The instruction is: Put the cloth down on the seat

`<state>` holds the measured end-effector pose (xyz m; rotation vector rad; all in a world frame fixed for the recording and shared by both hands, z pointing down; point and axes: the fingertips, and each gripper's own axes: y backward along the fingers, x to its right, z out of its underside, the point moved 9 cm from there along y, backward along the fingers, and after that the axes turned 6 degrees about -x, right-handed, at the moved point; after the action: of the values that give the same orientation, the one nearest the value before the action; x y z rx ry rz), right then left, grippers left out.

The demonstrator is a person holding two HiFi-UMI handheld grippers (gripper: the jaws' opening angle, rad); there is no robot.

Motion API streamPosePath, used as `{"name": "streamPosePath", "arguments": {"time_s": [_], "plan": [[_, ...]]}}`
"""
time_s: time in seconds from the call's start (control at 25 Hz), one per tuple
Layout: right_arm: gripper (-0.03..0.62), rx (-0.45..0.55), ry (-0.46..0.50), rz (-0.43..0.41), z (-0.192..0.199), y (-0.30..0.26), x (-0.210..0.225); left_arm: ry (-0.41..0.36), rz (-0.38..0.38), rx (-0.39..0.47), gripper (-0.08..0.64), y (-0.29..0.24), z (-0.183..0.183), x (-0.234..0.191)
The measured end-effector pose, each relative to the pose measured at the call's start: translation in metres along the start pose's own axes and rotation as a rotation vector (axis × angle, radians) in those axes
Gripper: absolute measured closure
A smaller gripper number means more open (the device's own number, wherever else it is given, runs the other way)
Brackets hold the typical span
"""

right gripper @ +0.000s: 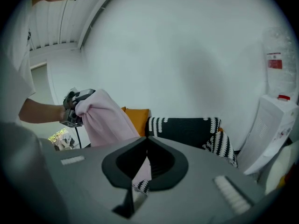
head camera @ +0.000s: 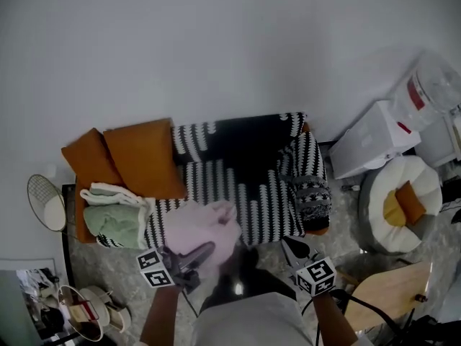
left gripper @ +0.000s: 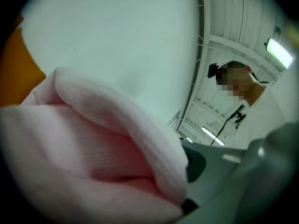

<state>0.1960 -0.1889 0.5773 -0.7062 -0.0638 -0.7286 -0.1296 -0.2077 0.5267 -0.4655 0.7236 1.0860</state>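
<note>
While I am standing at the front of the sofa, I am gripping the left gripper [head camera: 205, 249] in my left hand, and its jaws are clenching on the pink cloth [head camera: 198, 225], which is bunching thickly over them and filling most of the left gripper view. I am holding the right gripper [head camera: 294, 249] just off to the right of it, with its jaws lying together at the tips and nothing sitting between them. From the left gripper the cloth is hanging down in loose folds, and in the head view it is overlapping the front edge of the seat [head camera: 266, 215], just beside a folded green and white towel pile [head camera: 115, 218] that is resting at the seat's left end. Whether the cloth's lower edge is touching the seat or hanging clear of it I cannot tell, since the folds are hiding that spot. A black and white striped throw [head camera: 238, 139] is covering the seat and draping up over the backrest and the right arm. Two orange cushions [head camera: 140, 157] are leaning against the back at the left end, behind the towels. Off to the right, well apart from the sofa, a round white pouf [head camera: 425, 186] is carrying a small orange pillow [head camera: 403, 204], and a white box [head camera: 374, 139] is sitting behind it against the plain white wall [head camera: 230, 42].
</note>
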Motion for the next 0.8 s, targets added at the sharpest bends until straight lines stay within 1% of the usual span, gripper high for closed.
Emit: {"name": "streamPosePath", "arguments": {"time_s": [0.4, 0.64, 0.8], "plan": [[0.588, -0.028, -0.06, -0.01, 0.004, -0.027, 0.047, 0.026, -0.064, -0.088, 0.468, -0.059, 0.002, -0.064], [0.588, -0.039, -0.093, -0.007, 0.005, -0.037, 0.058, 0.042, -0.076, -0.131, 0.468, -0.079, 0.003, -0.095], [0.588, -0.04, -0.11, 0.01, 0.005, -0.044, 0.061, 0.06, -0.08, -0.162, 0.466, -0.086, 0.006, -0.115]]}}
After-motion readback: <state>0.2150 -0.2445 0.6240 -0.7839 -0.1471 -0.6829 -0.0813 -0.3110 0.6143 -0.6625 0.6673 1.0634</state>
